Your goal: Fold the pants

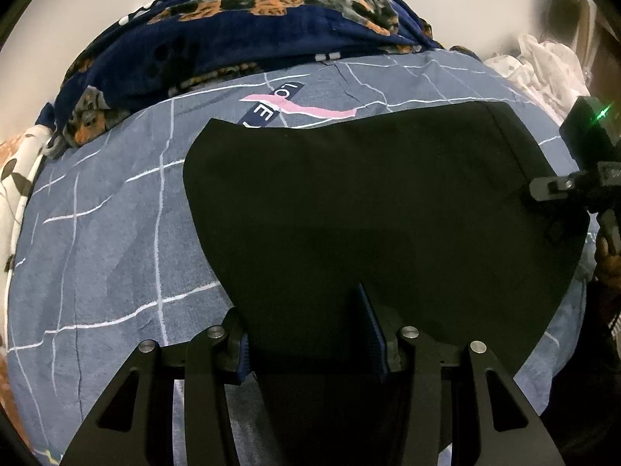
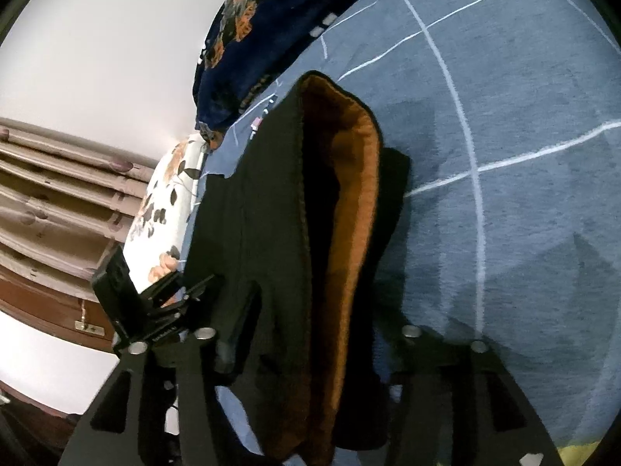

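Observation:
Black pants (image 1: 368, 202) lie spread on a blue-grey bedsheet (image 1: 108, 233). My left gripper (image 1: 314, 334) is open, its two blue-padded fingers (image 1: 372, 330) standing wide apart over the pants' near edge. In the right wrist view the pants (image 2: 271, 233) show their open waistband with an orange lining (image 2: 349, 233). My right gripper (image 2: 306, 353) is open, its fingers straddling the waistband; the right finger is hidden by cloth. The right gripper also shows in the left wrist view (image 1: 551, 188) at the pants' right edge.
A dark blue dog-print blanket (image 1: 240, 27) is heaped at the far side of the bed. A floral pillow (image 2: 170, 209) lies at the left. White crumpled fabric (image 1: 543, 66) sits far right. A brown curtain (image 2: 58, 202) hangs beyond the bed.

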`<state>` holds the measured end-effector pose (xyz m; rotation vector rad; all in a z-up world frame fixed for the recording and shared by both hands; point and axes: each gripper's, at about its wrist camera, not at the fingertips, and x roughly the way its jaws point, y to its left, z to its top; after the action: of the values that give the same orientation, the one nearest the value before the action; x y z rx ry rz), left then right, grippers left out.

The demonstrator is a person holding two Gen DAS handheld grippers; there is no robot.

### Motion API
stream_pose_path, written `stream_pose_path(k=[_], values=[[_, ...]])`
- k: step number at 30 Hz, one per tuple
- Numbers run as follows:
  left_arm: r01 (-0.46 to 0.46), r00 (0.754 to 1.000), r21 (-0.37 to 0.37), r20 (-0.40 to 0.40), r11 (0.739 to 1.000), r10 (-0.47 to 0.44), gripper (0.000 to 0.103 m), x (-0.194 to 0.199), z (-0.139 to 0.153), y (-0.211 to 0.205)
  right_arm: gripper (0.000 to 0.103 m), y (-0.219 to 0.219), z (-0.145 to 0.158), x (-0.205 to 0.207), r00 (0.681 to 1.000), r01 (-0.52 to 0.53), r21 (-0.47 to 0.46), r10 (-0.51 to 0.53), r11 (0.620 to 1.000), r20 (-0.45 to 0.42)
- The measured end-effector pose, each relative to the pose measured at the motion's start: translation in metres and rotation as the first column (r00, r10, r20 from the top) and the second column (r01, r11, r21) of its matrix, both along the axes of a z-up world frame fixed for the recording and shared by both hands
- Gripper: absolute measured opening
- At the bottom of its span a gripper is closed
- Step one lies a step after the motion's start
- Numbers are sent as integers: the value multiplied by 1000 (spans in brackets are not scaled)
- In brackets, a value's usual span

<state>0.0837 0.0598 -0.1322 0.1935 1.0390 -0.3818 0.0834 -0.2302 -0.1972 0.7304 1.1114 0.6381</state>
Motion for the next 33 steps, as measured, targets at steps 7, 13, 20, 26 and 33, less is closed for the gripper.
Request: stream_pose_path(k=[7,13,20,26,33], values=[[2,1000,1,21,1000,-3,47,-2,0,-1,60,22,13,0,998,-29,-127,37,991,54],[-7,998,19,68,1000,6,18,-3,6,0,33,18,11,0,999,-6,-137,12,991,45],[-6,997,-4,82,1000,6,13,-4,17,3,28,15,18,-3,999,15,-54,-13,998,46],[0,999,-2,49,1000,0,15,-1,11,6,28,13,10,-2,999,22,-46,-20,999,26],[14,1000,-50,-11,999,-15,32,6,1,16,37,10,2,-2,1000,16,-54,-15,998,9]])
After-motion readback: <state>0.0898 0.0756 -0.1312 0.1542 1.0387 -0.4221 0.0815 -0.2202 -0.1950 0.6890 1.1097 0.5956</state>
